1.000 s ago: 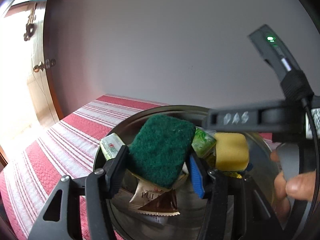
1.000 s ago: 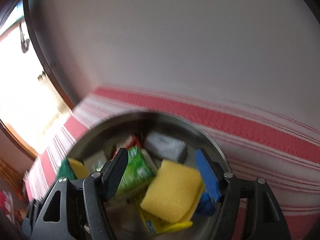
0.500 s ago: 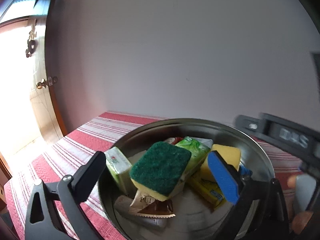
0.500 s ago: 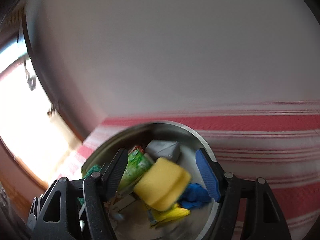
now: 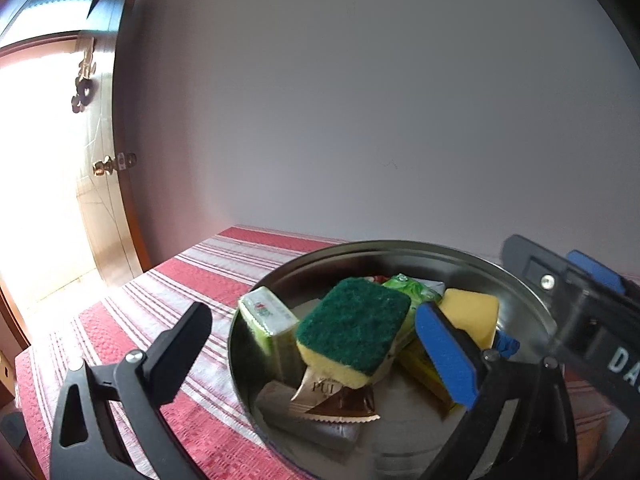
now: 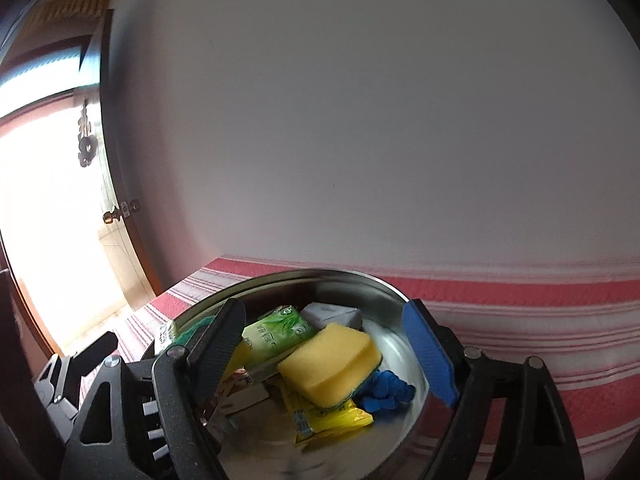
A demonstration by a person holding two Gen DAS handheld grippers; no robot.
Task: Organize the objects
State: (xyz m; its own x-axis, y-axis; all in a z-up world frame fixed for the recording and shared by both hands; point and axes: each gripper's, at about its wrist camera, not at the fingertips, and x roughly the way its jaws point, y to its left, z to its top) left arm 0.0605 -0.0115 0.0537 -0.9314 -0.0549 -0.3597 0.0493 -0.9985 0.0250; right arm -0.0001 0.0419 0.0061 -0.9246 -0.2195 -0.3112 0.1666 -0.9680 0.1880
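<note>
A steel bowl (image 5: 360, 246) stands on the red-and-white striped cloth. A green-topped sponge (image 5: 354, 330) lies tilted on the packets inside it. My left gripper (image 5: 312, 314) hangs over the near rim, open wide, its pads well clear of that sponge. A yellow sponge (image 6: 328, 360) rests in the bowl (image 6: 320, 274) on a yellow packet (image 6: 332, 416). My right gripper (image 6: 322, 308) stands over it with its jaws opening; the sponge shows between the fingers and neither pad touches it. The right gripper (image 5: 556, 264) reaches in from the bowl's right side.
The bowl also holds a green tissue pack (image 6: 280, 328), a grey packet (image 6: 332, 314), a blue crumpled thing (image 6: 384, 390), a brown sachet (image 5: 336, 396) and a white-green box (image 5: 268, 320). A plain wall rises close behind the table. A bright doorway (image 5: 40, 200) lies left.
My left gripper let go of the green-topped sponge and opened wide; the sponge now lies in the bowl. The yellow sponge dropped from my right gripper into the bowl as its jaws widened.
</note>
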